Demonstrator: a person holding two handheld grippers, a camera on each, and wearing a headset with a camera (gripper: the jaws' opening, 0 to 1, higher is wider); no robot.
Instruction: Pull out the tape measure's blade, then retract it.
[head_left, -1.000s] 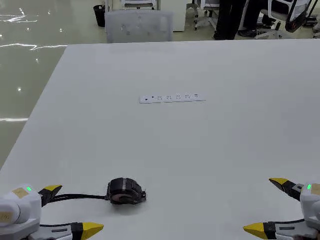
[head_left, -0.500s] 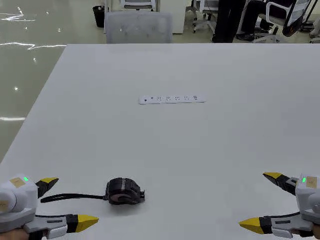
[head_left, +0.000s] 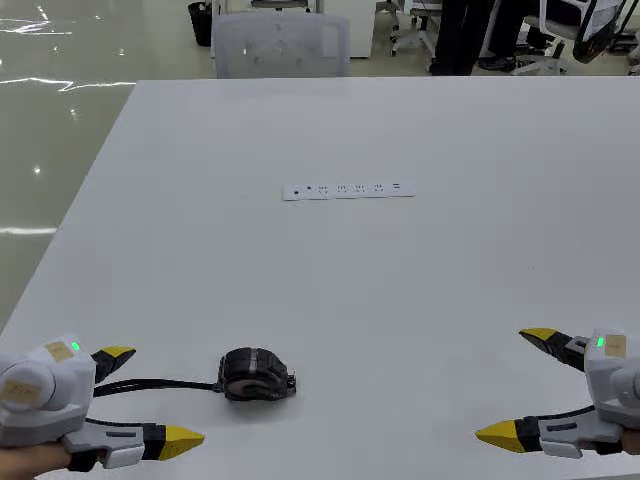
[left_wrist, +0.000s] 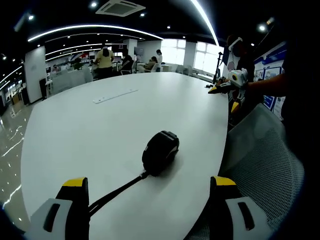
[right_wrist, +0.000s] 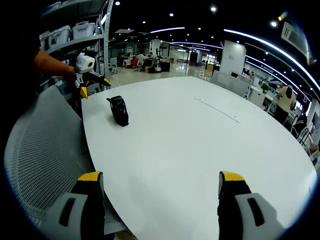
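- The tape measure, a dark rounded case, lies on the white table close to the near edge and left of the middle in the head view.
- Its long axis runs roughly along that near edge. A black strap leaves its left end, and a small nub shows at its right end; I cannot tell whether that nub is the blade's hook.
- The blade is not yet pulled out.
- In the left gripper view the case sits just ahead of the jaws, with the strap trailing back between them.
- The left gripper is held low at the table's near left corner, pointing right toward the case. Its yellow-tipped jaws are spread wide, one on each side of the strap, and grip nothing.
- The left gripper's own view shows the same wide gap.
- The right gripper is at the near right, well apart from the tape measure, pointing left across the table. Its jaws are spread too, with bare table between them.
- In the right gripper view the tape measure is far off, beside the other gripper.
- A white power strip lies flat farther up the table, well apart from both grippers.
- A grey chair stands at the far edge.
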